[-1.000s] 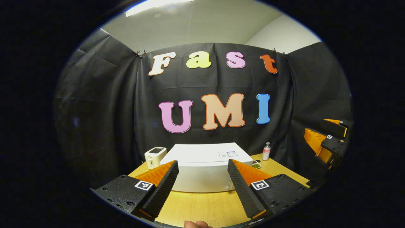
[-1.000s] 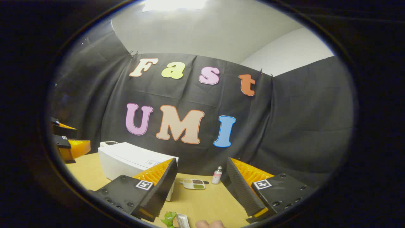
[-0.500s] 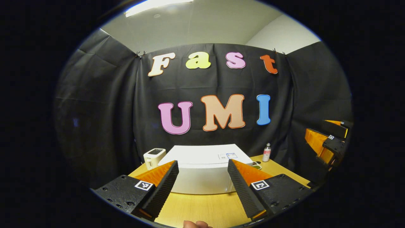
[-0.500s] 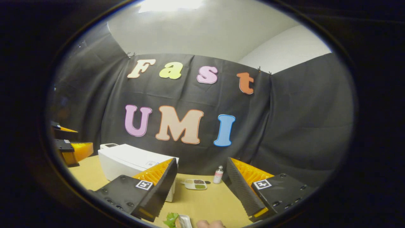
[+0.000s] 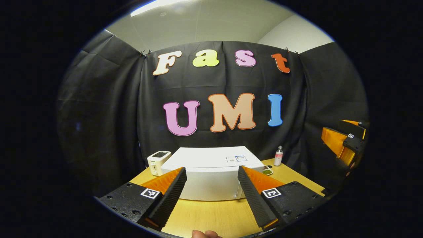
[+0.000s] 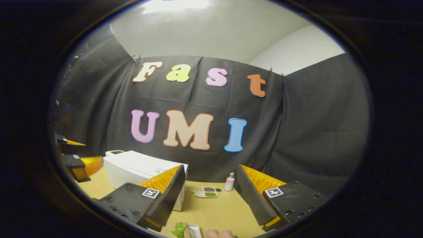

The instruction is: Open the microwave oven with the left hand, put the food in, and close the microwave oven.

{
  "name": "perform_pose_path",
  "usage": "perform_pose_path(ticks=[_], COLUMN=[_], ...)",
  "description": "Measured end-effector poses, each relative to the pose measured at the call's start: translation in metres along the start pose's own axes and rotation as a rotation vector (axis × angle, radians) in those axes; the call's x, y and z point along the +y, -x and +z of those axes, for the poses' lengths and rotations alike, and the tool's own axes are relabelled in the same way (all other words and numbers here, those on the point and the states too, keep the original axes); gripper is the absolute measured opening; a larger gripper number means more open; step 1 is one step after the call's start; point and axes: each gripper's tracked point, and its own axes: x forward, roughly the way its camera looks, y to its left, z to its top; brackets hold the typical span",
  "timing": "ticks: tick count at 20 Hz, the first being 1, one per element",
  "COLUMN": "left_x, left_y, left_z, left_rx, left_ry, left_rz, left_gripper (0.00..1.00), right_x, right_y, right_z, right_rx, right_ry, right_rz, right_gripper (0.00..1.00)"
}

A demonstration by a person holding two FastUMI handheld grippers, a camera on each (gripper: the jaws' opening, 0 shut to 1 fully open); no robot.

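Left gripper [image 5: 211,195] raised above the wooden table [image 5: 211,218], jaws spread wide with nothing between them, aimed at 12 o'clock toward the white microwave oven [image 5: 211,178] — door side facing the gripper, shut as far as can be told. At 10 o'clock from the microwave, a small white toaster [image 5: 158,162] just beside its corner. At 2 o'clock, near the booth's cloth wall, a small bottle with a pink label [image 5: 278,156], and nearer the microwave's right corner a little divided dish [image 5: 267,171], partly hidden by the gripper's finger. A fingertip of the holding hand [image 5: 205,234] at 6 o'clock on the lower edge. Off at 3 o'clock, well apart, the right gripper [image 5: 345,142]. In the right gripper view, right gripper [image 6: 210,198] also held above the table, jaws spread, gripping nothing; microwave at 10 o'clock, dish [image 6: 205,192] and bottle [image 6: 229,182] near 12 o'clock between the fingers, clear of both. At 6 o'clock, on the lower edge, the food [image 6: 185,230] — green lettuce beside something pale, too cropped to name more closely — lying on the table, outside the microwave. Left gripper at 9 o'clock [image 6: 74,158], well apart.
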Motion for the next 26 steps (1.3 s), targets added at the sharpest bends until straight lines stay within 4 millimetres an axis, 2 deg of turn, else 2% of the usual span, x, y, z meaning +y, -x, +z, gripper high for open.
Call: perform_pose_path(ticks=[3, 5, 7, 9, 13, 18, 22, 24, 26], left_x=[-0.013, -0.029, -0.047, -0.059, -0.076, -0.096, -0.104, -0.104, -0.104], left_y=[-0.013, -0.026, -0.043, -0.062, -0.101, -0.14, -0.165, -0.171, -0.177], left_z=[-0.02, -0.039, -0.062, -0.085, -0.118, -0.165, -0.19, -0.197, -0.195], left_rx=[0.015, 0.037, 0.065, 0.099, 0.127, 0.186, 0.221, 0.232, 0.217], left_ry=[0.006, 0.015, 0.022, 0.006, -0.031, -0.05, -0.027, -0.019, -0.011], left_rz=[-0.02, -0.052, -0.094, -0.115, -0.133, -0.147, -0.112, -0.087, -0.073], left_gripper=[0.97, 0.97, 0.97, 0.97, 0.96, 0.96, 0.96, 0.97, 0.96], right_x=[-0.003, 0.0, -0.005, -0.017, -0.041, -0.07, -0.091, -0.091, -0.088], right_y=[0.002, 0.004, 0.008, 0.012, 0.026, 0.048, 0.06, 0.062, 0.064], right_z=[-0.004, -0.012, -0.007, -0.002, -0.017, -0.017, -0.013, -0.023, -0.032], right_rx=[0.017, 0.045, 0.036, 0.02, 0.071, 0.107, 0.111, 0.144, 0.18], right_ry=[-0.018, -0.03, -0.05, -0.046, 0.004, 0.044, 0.087, 0.049, 0.009], right_rz=[0.006, 0.027, 0.033, 0.011, -0.036, -0.087, -0.113, -0.109, -0.096], right_gripper=[0.97, 0.97, 0.97, 0.99, 0.96, 0.96, 0.97, 0.97, 0.97])
